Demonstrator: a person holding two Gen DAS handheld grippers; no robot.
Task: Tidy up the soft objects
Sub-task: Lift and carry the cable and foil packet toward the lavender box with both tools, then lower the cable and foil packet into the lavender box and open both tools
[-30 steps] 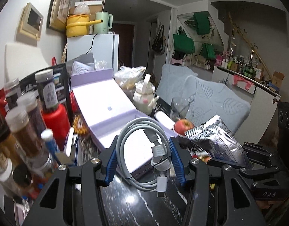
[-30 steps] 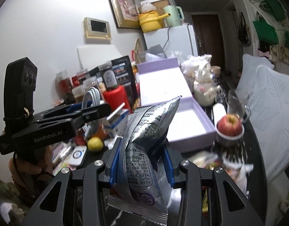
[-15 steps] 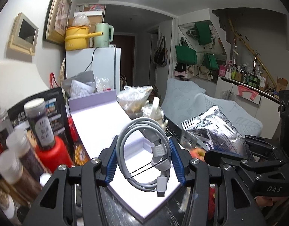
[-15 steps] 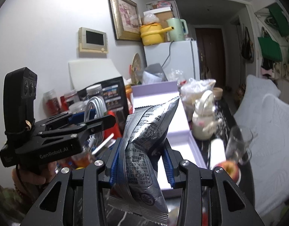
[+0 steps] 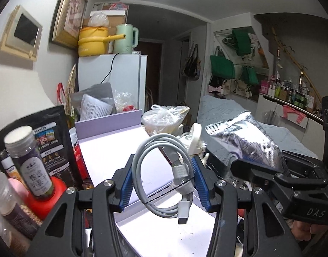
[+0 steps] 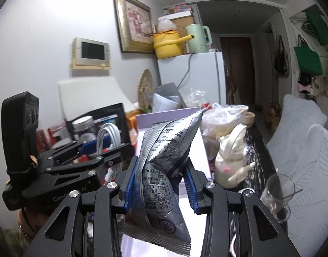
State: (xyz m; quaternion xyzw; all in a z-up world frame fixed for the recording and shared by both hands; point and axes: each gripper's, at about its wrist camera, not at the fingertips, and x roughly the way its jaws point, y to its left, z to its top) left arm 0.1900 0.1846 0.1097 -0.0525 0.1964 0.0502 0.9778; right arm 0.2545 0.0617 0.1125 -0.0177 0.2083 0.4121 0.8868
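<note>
The left tool (image 5: 161, 182) is clamped on a coiled grey cable (image 5: 164, 171), held up over the open lilac box (image 5: 112, 150) – its plug end dangles below the coil; the right tool (image 6: 159, 186) pinches a silver snack bag (image 6: 164, 167) upright, above the box, beside a white teapot (image 6: 230, 165) on the bench

Left gripper (image 5: 163, 182) and right gripper (image 6: 160, 187) are raised side by side, jaws each clamped on a load
</note>
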